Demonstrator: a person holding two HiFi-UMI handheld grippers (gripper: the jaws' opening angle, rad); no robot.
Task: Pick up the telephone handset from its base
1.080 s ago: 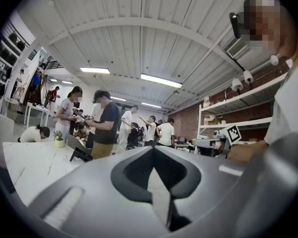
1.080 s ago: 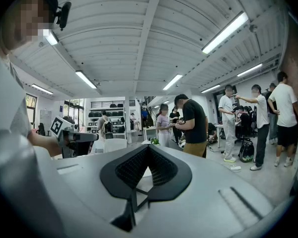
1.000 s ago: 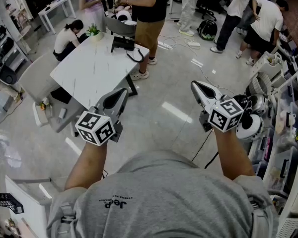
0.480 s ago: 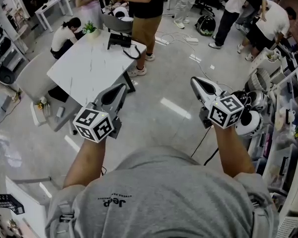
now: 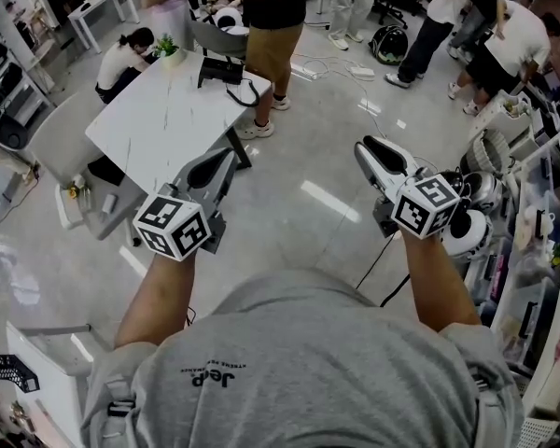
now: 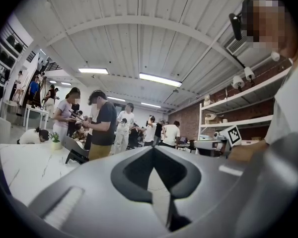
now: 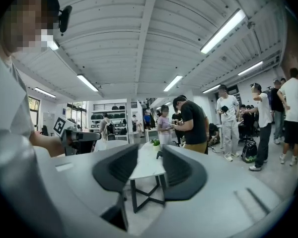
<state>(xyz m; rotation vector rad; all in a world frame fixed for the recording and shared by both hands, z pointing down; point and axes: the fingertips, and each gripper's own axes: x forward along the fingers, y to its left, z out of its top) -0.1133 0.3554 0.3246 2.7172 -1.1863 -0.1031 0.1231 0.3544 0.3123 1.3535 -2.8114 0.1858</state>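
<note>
The black telephone stands with its handset on the base and a coiled cord, at the far end of a white marble table. It is far from both grippers. My left gripper is held level over the floor with its tips touching, shut and empty; its own view shows the telephone ahead to the left. My right gripper is level too. Its jaws have just been opening and a narrow gap stands between them with nothing in it. Through that gap the table shows.
A person in a black shirt stands at the table's far side and another sits at its left. A potted plant is beside the telephone. A grey chair stands left, and helmets and shelves stand on the right.
Both grippers have advanced a little across the floor towards the table, still side by side and level. The people around the table have shifted slightly.
</note>
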